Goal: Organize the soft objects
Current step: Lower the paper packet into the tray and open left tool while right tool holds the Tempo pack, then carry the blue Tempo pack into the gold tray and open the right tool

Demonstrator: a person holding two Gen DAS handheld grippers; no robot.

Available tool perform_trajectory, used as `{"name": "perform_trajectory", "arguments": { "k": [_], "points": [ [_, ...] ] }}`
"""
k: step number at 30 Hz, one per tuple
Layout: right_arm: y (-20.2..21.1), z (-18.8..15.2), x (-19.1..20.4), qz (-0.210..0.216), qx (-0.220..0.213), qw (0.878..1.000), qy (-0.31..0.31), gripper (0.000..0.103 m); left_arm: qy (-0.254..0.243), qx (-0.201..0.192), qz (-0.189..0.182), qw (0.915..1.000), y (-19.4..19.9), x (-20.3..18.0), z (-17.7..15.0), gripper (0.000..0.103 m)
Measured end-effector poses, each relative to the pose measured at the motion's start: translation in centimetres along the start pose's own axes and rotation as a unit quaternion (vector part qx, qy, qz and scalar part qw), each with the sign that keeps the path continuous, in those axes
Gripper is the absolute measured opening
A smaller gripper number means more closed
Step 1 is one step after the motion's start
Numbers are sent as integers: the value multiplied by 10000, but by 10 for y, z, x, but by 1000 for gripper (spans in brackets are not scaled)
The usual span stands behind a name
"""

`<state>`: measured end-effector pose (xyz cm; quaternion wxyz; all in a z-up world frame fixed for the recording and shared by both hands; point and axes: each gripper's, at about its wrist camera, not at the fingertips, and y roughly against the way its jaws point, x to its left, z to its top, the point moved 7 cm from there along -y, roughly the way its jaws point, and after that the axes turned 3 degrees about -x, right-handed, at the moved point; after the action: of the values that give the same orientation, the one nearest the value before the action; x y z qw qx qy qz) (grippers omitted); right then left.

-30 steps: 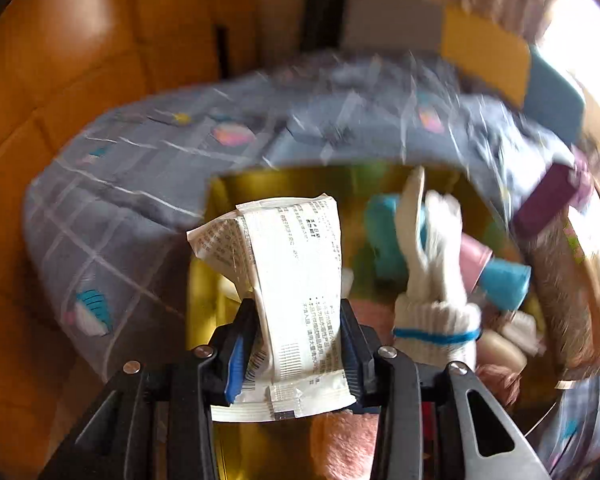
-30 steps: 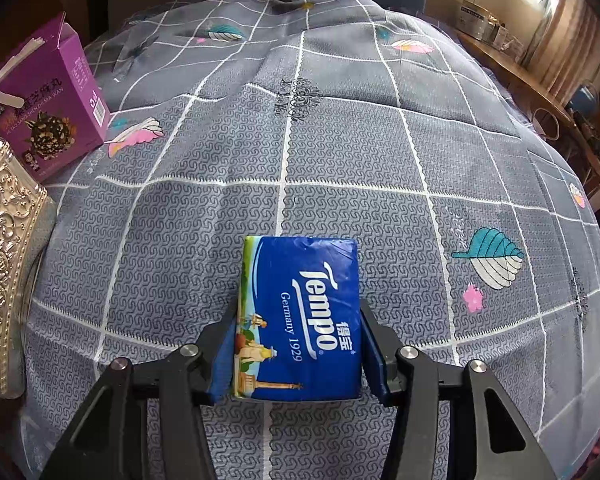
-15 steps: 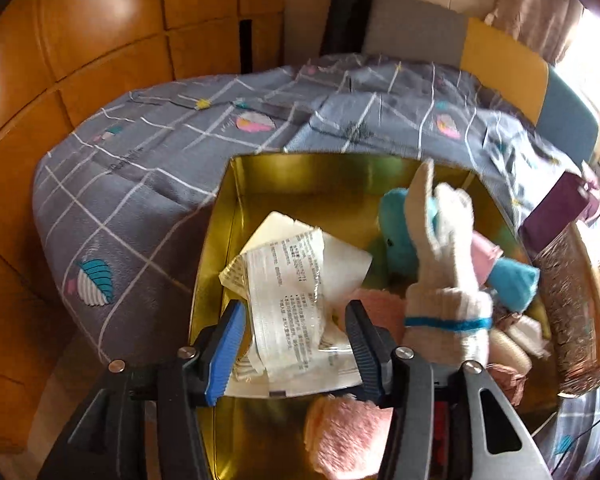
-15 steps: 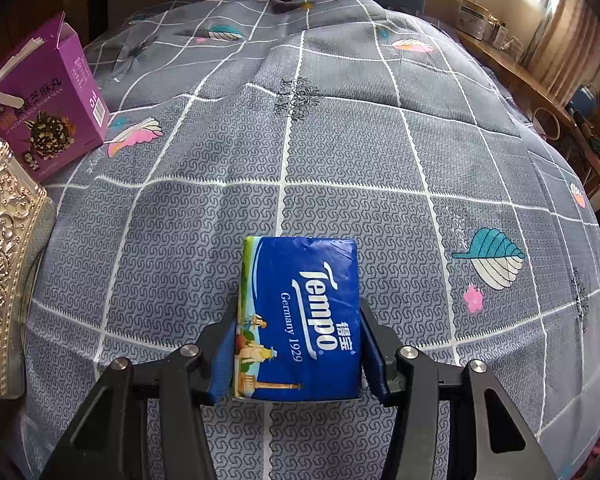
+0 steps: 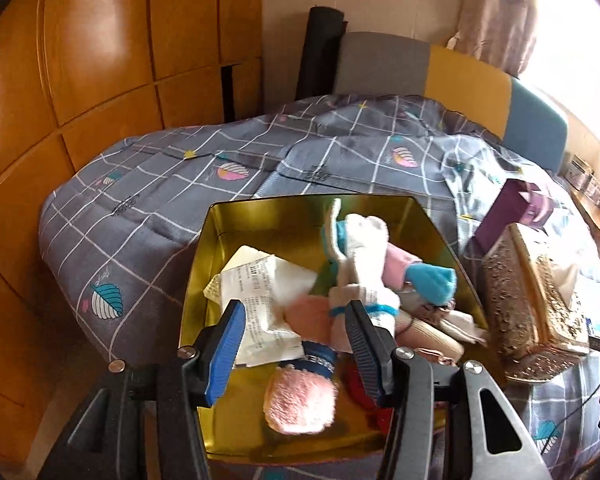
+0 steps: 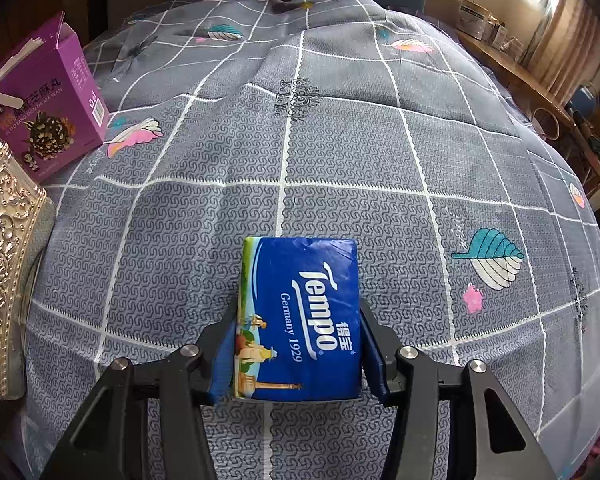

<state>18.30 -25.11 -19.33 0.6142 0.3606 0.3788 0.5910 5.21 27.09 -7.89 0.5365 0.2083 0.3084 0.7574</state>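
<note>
My left gripper (image 5: 296,344) hovers open above a gold tin (image 5: 260,220) on the bed, with nothing between its pads. Below it in the tin lies a white printed packet (image 5: 268,292). Beside the packet are a white knit glove (image 5: 364,248), a pink fluffy piece (image 5: 300,400), a blue knit item (image 5: 434,282) and other small soft things. My right gripper (image 6: 298,344) is shut on a blue Tempo tissue pack (image 6: 298,320), held just over the grey checked bedspread (image 6: 340,160).
An ornate metallic box (image 5: 536,300) stands right of the tin, seen at the left edge (image 6: 0,248) of the right wrist view. An open purple carton (image 5: 512,216) (image 6: 48,108) stands behind it. Wooden panels (image 5: 80,60) line the left; a padded headboard (image 5: 460,76) closes the far end.
My left gripper opened and let the white packet drop into the tin, then pulled back and rose. The right gripper with the tissue pack has not moved.
</note>
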Motion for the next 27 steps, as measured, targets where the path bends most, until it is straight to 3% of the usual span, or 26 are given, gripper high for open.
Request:
{"name": "perform_trajectory", "arguments": {
  "k": [18, 27],
  "points": [
    [-2, 3, -5, -37, 22, 9992, -401, 53, -524, -163, -557, 9969, 25, -44, -15, 52],
    [-4, 20, -8, -102, 72, 9979, -630, 52, -678, -100, -729, 9950, 27, -58, -21, 52]
  ]
}}
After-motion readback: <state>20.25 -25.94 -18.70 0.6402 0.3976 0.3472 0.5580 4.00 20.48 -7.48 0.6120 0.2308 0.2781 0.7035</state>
